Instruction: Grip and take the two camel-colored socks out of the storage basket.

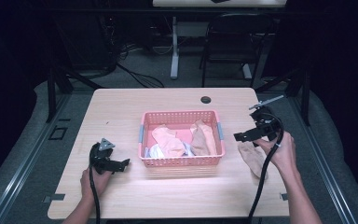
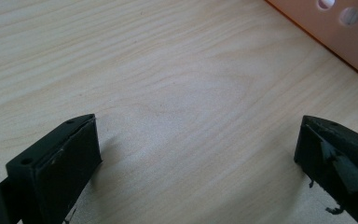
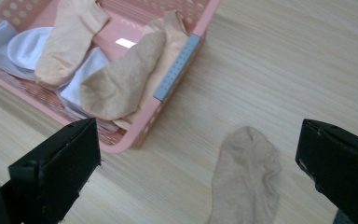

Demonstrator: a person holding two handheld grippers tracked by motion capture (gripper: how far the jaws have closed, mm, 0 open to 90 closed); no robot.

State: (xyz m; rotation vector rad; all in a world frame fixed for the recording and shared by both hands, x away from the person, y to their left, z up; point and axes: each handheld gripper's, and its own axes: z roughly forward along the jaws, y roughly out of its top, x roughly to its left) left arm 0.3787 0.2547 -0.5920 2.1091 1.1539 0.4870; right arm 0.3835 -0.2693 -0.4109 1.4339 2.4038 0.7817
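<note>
— Looking at the right hand-held gripper point(image 1: 244, 136), how do its jaws stand?

— Spread wide with nothing between them. It hangs above the tabletop point(image 1: 177, 193), just right of the pink basket point(image 1: 182, 161). In the right gripper view a beige sock point(image 3: 247, 179) lies flat on the wood under the gap, just beside the basket's corner and apart from it.

— What's in the basket?

— A heap of socks, some peach point(image 3: 70, 39), some white point(image 3: 28, 46), plus one tan sock point(image 3: 121, 81) leaning toward the grey handle.

— And the left hand-held gripper point(image 1: 121, 164)?

— Down low on the tabletop, left of the basket, jaws wide apart too and empty. Bare wood sits between them, the basket wall point(image 2: 340, 37) just off to one side.
</note>
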